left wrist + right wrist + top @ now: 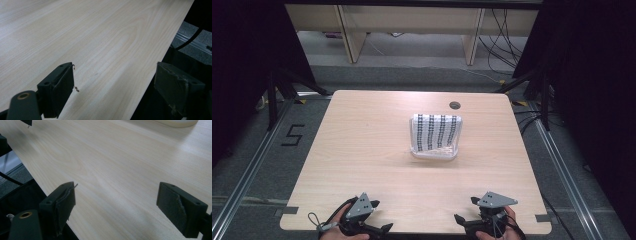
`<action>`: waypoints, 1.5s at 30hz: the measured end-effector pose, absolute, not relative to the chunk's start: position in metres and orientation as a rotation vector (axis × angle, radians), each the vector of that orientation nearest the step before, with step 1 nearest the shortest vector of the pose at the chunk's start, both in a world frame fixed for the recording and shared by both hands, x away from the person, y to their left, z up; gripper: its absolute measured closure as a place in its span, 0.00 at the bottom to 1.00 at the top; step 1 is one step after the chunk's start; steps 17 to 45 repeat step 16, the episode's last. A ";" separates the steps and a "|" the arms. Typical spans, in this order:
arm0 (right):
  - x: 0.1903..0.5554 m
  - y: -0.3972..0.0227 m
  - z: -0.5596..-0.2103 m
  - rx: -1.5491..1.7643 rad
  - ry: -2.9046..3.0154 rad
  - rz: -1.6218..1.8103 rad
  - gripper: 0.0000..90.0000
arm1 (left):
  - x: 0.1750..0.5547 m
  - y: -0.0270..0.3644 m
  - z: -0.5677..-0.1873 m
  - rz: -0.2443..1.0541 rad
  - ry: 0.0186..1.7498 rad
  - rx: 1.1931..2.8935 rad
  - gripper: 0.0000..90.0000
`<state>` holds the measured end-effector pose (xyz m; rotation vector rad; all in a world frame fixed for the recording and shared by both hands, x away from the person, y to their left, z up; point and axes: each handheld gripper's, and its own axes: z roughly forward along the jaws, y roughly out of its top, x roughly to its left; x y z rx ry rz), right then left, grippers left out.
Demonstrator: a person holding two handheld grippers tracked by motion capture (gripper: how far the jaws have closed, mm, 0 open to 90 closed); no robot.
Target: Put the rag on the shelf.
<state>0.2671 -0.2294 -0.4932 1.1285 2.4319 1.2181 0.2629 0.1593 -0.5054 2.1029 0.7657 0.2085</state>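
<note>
In the high view, the light wooden rectangular bench [362, 150] carried a shallow white plastic tray [435, 153] a little right of its middle, towards the far side. A white cloth with dark dotted stripes [435, 132] lay folded in this tray. The left claw [384, 229] and the right claw [459, 220] were at the near edge of the bench, well apart from the tray and pointing towards each other, each held by a hand.

In the left gripper view, the left claw [113, 82] was released, with its two black jaws wide apart over the bare wood near the bench edge and nothing between them.

In the right gripper view, the right claw [116, 205] was also released and empty, and the white tray [178, 122] was seen at the far top edge.
</note>
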 end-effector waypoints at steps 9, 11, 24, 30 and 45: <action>0.267 -0.230 -0.494 1.139 2.425 1.201 0.18 | 0.264 0.161 -0.506 0.213 0.749 2.121 0.17; 0.269 -0.230 -0.494 1.145 2.440 1.217 0.18 | 0.265 0.161 -0.506 0.210 0.768 2.104 0.17; 0.268 -0.231 -0.494 1.156 2.431 1.221 0.18 | 0.267 0.164 -0.507 0.217 0.781 2.115 0.17; 0.268 -0.231 -0.494 1.156 2.431 1.221 0.18 | 0.267 0.164 -0.507 0.217 0.781 2.115 0.17; 0.268 -0.231 -0.494 1.156 2.431 1.221 0.18 | 0.267 0.164 -0.507 0.217 0.781 2.115 0.17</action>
